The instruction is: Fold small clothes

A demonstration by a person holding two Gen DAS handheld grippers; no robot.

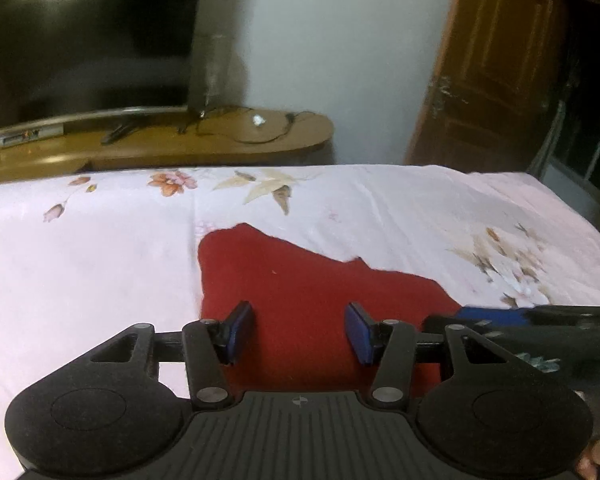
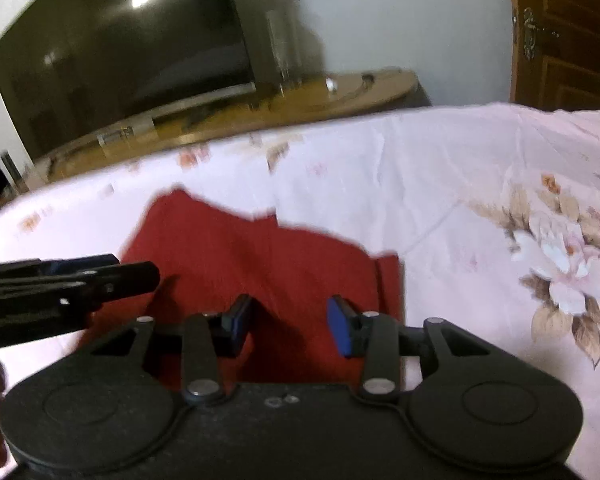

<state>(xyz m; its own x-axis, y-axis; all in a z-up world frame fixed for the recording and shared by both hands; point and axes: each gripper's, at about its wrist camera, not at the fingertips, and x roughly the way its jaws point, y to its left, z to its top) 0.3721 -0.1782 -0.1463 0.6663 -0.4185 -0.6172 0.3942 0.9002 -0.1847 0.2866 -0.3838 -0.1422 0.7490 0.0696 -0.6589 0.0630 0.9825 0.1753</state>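
Note:
A small red garment [image 1: 300, 280] lies flat on a bed with a pale pink floral sheet [image 1: 80, 272]. My left gripper [image 1: 300, 332] is open and empty, hovering over the garment's near part. The right gripper's arm reaches in from the right in the left wrist view [image 1: 520, 320]. In the right wrist view the red garment [image 2: 260, 256] lies below my right gripper [image 2: 290, 326], which is open and empty over its near right part. The left gripper shows at the left edge of that view [image 2: 80, 280].
A wooden TV stand [image 1: 220, 140] with a large dark television [image 1: 80, 40], cables and a remote stands beyond the bed's far edge. A brown wooden door [image 1: 492, 64] is at the right. The sheet [image 2: 480, 200] spreads to the right of the garment.

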